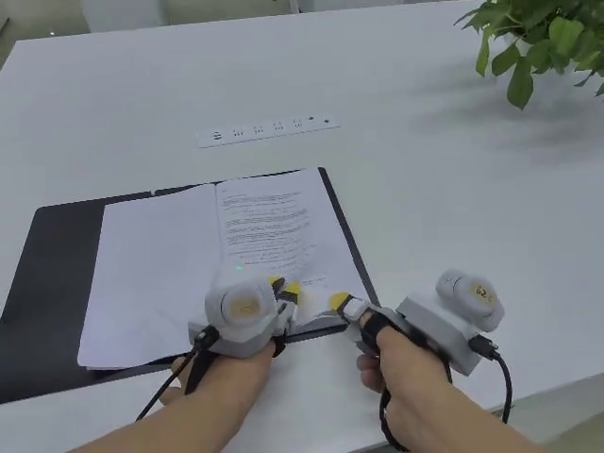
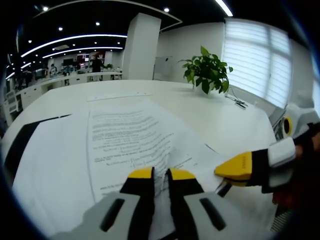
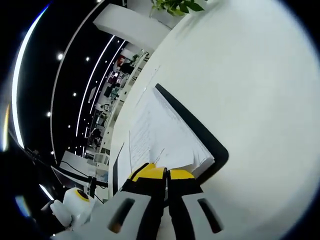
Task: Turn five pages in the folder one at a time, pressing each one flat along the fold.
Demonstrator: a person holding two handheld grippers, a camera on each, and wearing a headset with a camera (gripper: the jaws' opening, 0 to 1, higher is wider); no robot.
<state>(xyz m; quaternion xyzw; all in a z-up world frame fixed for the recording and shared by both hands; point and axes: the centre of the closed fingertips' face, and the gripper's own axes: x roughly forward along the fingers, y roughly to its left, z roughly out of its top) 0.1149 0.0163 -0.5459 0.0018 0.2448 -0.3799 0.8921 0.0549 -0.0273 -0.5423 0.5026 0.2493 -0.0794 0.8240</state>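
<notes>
The left gripper's [image 2: 162, 174] jaws are all but together over the printed page's [image 2: 130, 135] bottom edge. The right gripper's [image 3: 165, 173] jaws are pressed together at its near corner (whether they catch paper, I can't tell). The folder [image 1: 47, 255] lies open on the white table [image 1: 425, 170].

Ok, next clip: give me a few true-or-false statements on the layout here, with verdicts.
1. The folder lies open on the table. True.
2. The plant stands at the table's far left. False: it is at the far right in the head view.
3. A power strip lies beyond the folder. True.
4. The right-hand page is blank. False: it carries printed text.
5. The right tongs sit by the folder's near right corner. True.
</notes>
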